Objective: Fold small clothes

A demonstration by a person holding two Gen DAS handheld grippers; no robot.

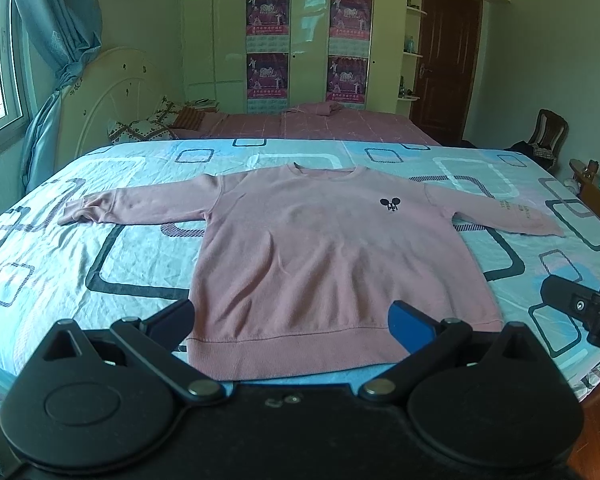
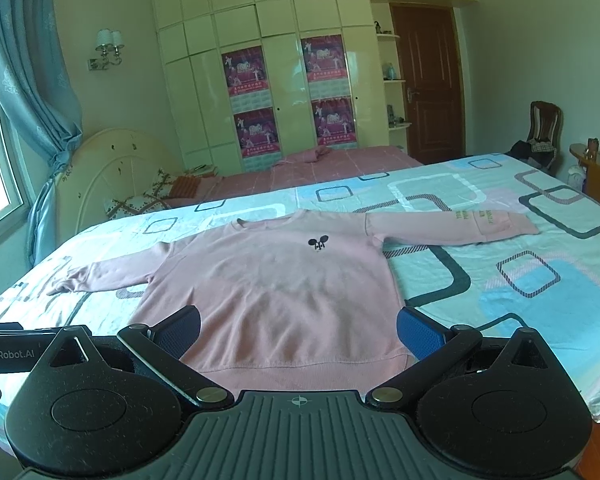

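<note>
Holding: nothing in either tool; my left gripper (image 1: 292, 322) and my right gripper (image 2: 298, 330) both have their fingers spread wide over the near hem.
Sweatshirt: the pink sweatshirt (image 1: 324, 256) lies flat, front up, on the patterned bedsheet (image 1: 60, 256), both sleeves stretched out sideways, collar at the far side.
Logo: a small dark mouse-head emblem (image 1: 390, 205) sits on the chest.
Left view only: my right gripper shows as a black piece at the right edge, above the sheet beside the hem corner; the left cuff (image 1: 74, 212) looks crumpled.
Right view only: yellow lettering on the right sleeve (image 2: 474, 216) reads clearly as lettering, though I cannot make out the words; a wall lamp (image 2: 109, 46) hangs beside the curtain (image 2: 32, 92).
Both views: a second bed with pink cover (image 1: 332, 124) stands beyond, before the wardrobe (image 1: 308, 32).
</note>
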